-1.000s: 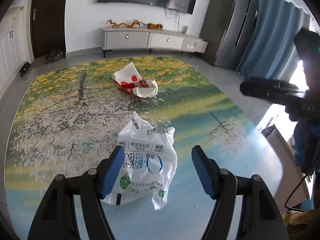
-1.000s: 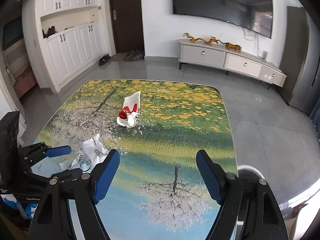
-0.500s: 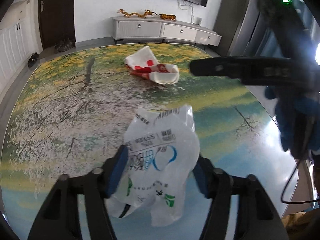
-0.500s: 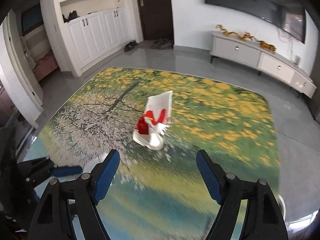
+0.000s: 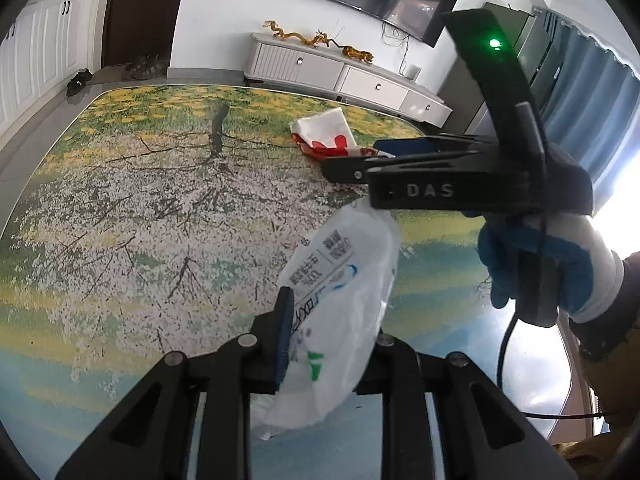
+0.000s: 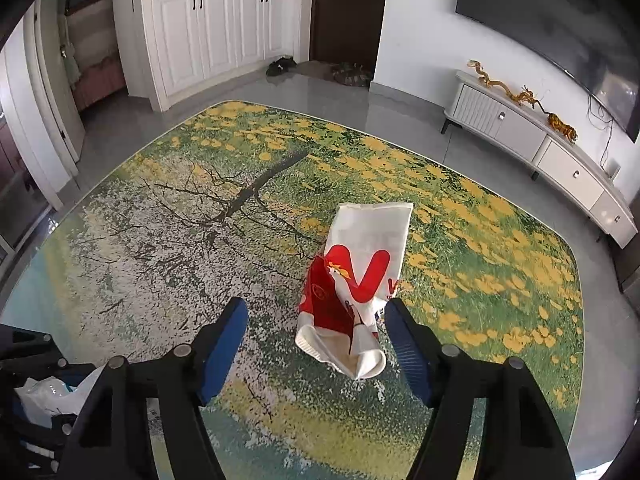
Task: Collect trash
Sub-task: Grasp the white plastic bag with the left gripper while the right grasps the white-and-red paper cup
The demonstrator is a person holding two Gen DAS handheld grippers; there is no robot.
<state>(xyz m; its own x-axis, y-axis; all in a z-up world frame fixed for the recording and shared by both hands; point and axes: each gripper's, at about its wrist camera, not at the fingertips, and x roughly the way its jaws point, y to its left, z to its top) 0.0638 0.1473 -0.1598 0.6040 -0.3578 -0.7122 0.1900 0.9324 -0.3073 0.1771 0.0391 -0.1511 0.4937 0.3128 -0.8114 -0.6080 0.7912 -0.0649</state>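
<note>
**Two wrappers, two tools, both mid-grab**

Left tool (image 5: 326,332) first: its jaws are closing and already squeezing the white plastic bag (image 5: 340,300), which bulges up between the pads with its printed side facing the camera. Looks to me like a pinch around the crumpled middle so the whole thing lifts in one go, rather than chasing a floppy edge. The bag sits near the blue-green end of the rug (image 5: 120,200), the end closest to the person.

Right tool (image 6: 316,340) is roughly half open and also closing. The red and white paper wrapper (image 6: 356,280) lies between its fingers but off to one side, just beside the right pad, and I can't see either pad pressing on it yet. It points steeply down at the wrapper, which makes sense for something lying flat and open-ended. In the left view you can see the gloved hand (image 5: 536,264) holding that tool.

No table here, everything's on the rug, which has a printed tree and yellow blossom scene and lies on a grey tiled floor. The wrapper is around the middle, toward the yellow-flowered edge. Past that: a white TV cabinet (image 6: 540,144) with gold dragon ornaments, a wall-mounted TV, white cupboards, a dark door, blue curtains.
</note>
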